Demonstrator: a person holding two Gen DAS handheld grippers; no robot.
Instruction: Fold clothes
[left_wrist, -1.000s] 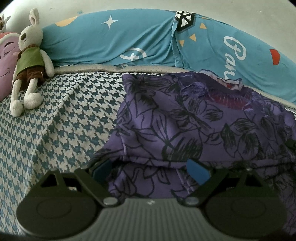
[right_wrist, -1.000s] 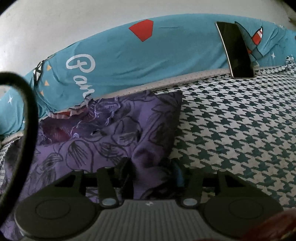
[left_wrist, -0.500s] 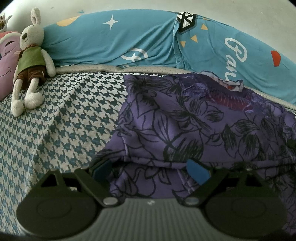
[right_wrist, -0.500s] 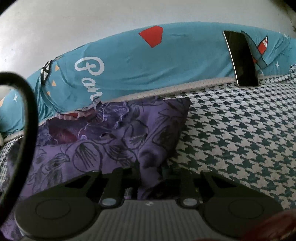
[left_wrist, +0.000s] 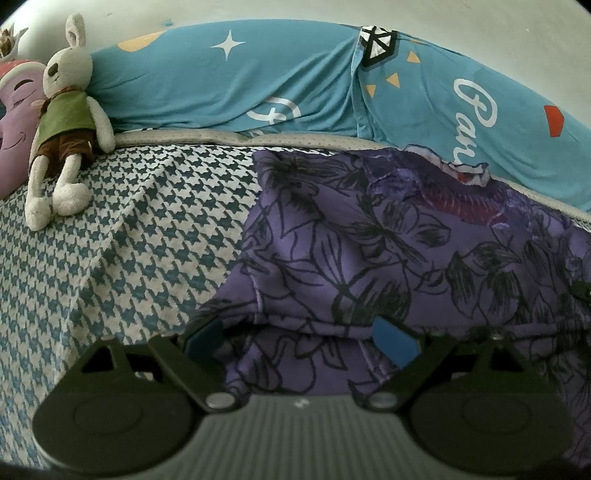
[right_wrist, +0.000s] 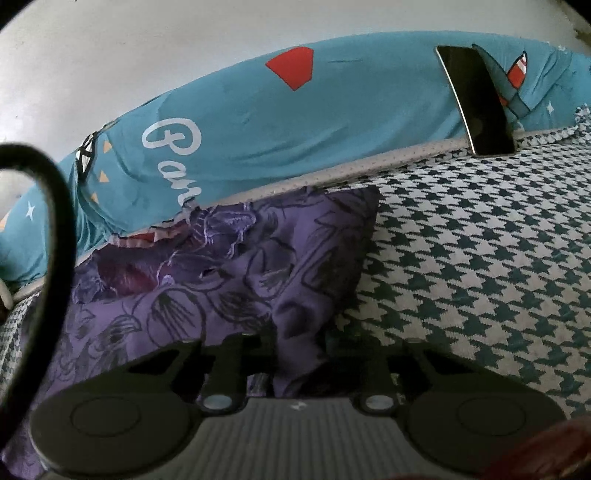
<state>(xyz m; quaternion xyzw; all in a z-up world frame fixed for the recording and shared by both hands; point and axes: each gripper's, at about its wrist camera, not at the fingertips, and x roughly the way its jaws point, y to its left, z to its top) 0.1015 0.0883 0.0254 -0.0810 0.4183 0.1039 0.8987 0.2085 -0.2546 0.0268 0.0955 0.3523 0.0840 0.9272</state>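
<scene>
Two views, one purple floral garment (left_wrist: 369, 240) spread on the houndstooth bedspread (left_wrist: 129, 240).

Left wrist: left gripper (left_wrist: 301, 332) wide open over the near fold, holding nothing, unchanged over the last second.

Right wrist: right gripper (right_wrist: 295, 354), open a second ago, is now pinched on the garment's bunched near corner. Judged: a fold is being started, or one just laid.

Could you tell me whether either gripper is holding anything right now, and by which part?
The right gripper pinches a bunched fold at the near edge of the purple floral garment. The left gripper is open, straddling the garment's near hem, gripping nothing.
</scene>
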